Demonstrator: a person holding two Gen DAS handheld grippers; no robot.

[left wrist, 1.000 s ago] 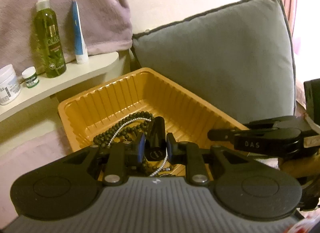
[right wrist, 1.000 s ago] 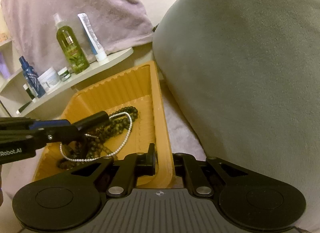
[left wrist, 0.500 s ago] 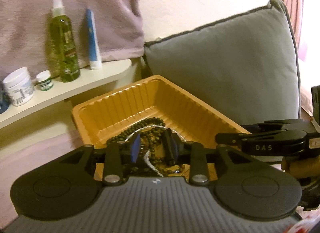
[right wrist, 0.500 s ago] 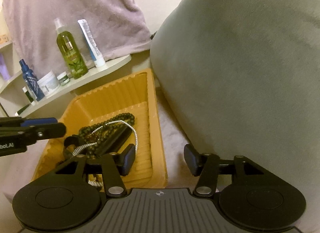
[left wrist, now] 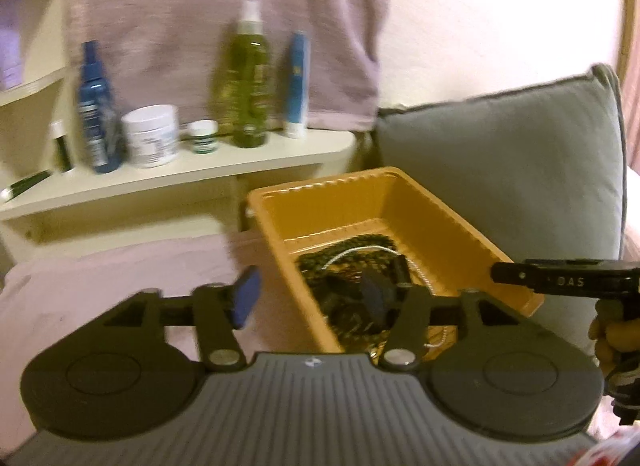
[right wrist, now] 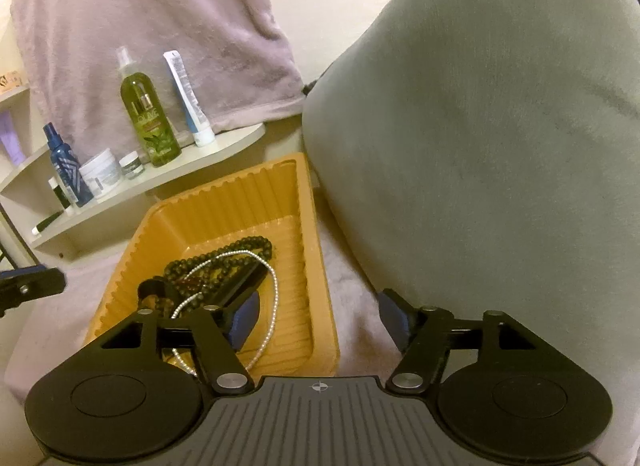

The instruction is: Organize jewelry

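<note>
The left gripper [left wrist: 310, 300] has just been opening its jaws, and they stand wide apart with nothing pressed between the blue pads; the near left wall of the orange tray [left wrist: 288, 266] passes through the gap, one pad outside over the pink cover [left wrist: 120, 278], the other above the tray floor. The right gripper [right wrist: 320, 318] has likewise just been spreading its jaws and grips nothing: its left pad hangs over the tray's [right wrist: 320, 266] inside, its right pad beyond the rim, near the grey cushion [right wrist: 480, 145].

The jewelry lies in the tray. From the right wrist view, at about 10 o'clock from the gripper, a dark beaded necklace [right wrist: 248, 246] sits heaped on the ribbed floor, a silver bead chain [right wrist: 274, 298] looping across it toward 6 o'clock. A long black object [right wrist: 244, 282] rests slantwise among the beads; what it is I cannot tell. The left wrist view is motion-blurred, so there the beads [left wrist: 352, 250] read only as a dark tangle at 1 o'clock.

At 11 o'clock in the right wrist view a pale shelf [right wrist: 224, 145] carries a green spray bottle [right wrist: 148, 117], a white tube [right wrist: 188, 101], a blue bottle [right wrist: 64, 161] and a white jar [right wrist: 100, 171], backed by a mauve towel [right wrist: 140, 25]. At 3 o'clock in the left view, a hand [left wrist: 612, 334] holds the right gripper's handle.
</note>
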